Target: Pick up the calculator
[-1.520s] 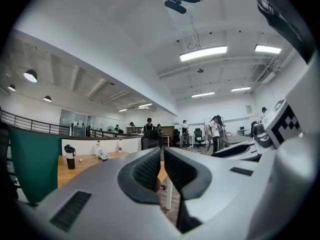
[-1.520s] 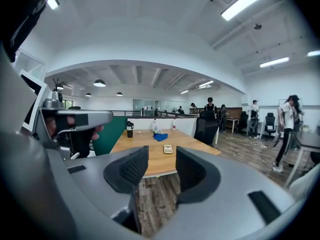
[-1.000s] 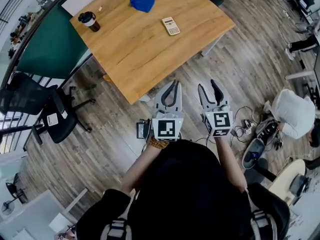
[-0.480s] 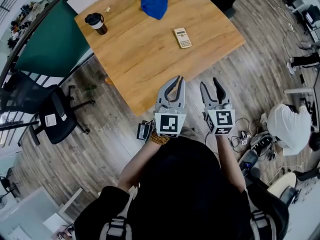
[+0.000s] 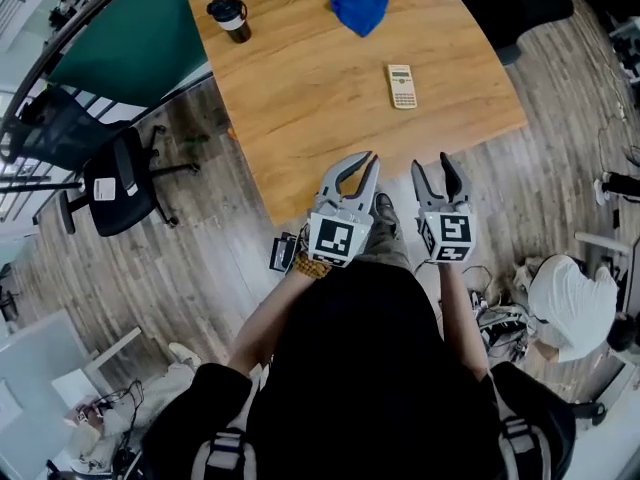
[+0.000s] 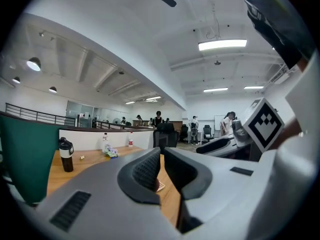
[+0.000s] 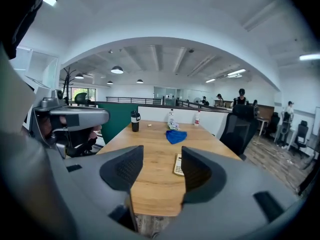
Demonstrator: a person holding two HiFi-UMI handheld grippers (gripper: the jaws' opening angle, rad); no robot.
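Left gripper (image 5: 362,158) and right gripper (image 5: 433,163) side by side over the wood floor (image 5: 230,258), just short of the desk (image 5: 300,78).

From the left: green partition (image 5: 120,38) and black office chair (image 5: 120,178) beside the desk. On the desk, a dark mug (image 5: 229,16) at the far left corner, a blue cloth (image 5: 359,6) at the far middle, and the calculator (image 5: 401,86) flat toward the right, well apart from both grippers, only bare wood between. Left jaws closed together on nothing. Right jaws partly apart, just now opening, nothing held, the distant calculator showing through the gap. Bottles (image 7: 197,118) at the far edge cut off in the head view. Calculator mostly hidden behind the left jaws in the left gripper view. Cables (image 5: 500,318) on the floor at right hard to make out.
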